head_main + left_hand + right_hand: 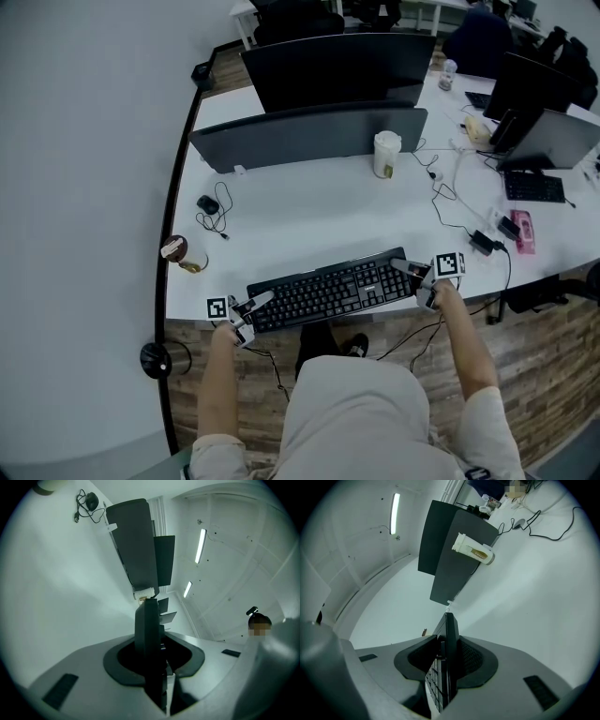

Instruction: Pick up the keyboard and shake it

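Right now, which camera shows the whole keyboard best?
The head view: the keyboard shows end to end, keys up, with the left hand-held gripper and the right hand-held gripper at its ends. The left gripper view shows only its thin edge between the jaws; the right gripper view shows an edge and some keys.

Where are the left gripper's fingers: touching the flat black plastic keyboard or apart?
Touching. The left gripper view shows the black keyboard edge-on, pinched between both fingers of the left gripper, no gap.
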### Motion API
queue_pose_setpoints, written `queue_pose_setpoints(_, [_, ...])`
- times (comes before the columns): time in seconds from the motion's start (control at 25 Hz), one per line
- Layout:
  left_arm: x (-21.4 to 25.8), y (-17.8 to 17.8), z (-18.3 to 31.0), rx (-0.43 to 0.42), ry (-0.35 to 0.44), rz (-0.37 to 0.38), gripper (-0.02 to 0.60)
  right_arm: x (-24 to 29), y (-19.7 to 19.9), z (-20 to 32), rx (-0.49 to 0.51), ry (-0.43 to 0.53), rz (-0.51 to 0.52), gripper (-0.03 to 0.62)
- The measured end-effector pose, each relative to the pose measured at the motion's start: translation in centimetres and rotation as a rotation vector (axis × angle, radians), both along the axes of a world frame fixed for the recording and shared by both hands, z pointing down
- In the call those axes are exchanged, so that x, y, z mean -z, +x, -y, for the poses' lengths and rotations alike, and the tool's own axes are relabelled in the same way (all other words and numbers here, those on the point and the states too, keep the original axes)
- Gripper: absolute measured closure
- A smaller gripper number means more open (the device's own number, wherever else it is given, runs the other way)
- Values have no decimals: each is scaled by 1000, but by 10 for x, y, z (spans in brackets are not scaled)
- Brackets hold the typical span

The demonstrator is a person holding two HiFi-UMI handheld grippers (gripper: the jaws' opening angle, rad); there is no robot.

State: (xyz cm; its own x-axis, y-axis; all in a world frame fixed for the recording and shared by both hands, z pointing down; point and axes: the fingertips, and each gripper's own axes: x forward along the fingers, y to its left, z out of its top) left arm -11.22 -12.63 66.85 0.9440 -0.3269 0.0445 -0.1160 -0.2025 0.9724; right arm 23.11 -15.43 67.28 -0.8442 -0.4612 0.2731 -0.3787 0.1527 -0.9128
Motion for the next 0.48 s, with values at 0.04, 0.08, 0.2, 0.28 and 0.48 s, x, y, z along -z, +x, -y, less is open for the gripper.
queue_pose_setpoints(0.04, [0,-1,-2,3,0,-2,457,1,-1,0,3,8,-6,447])
queue_pose_setpoints(0.08, [-1,-2,-4,7,-1,-2,457,0,-1,-1,5,10,-15,447])
queue_pose_setpoints(0.2, [-3,-5,-10,15,0,-3,456,0,-4,-4,15,11,-15,447])
queue_pose_setpoints(0.28, [-4,-7,-14,20,0,-4,456,2,-5,-7,13,13,-20,448])
queue_pose_setpoints(0.48, [-6,-10,-24,35,-2,-11,456,7,-11,-12,21,23,-9,451])
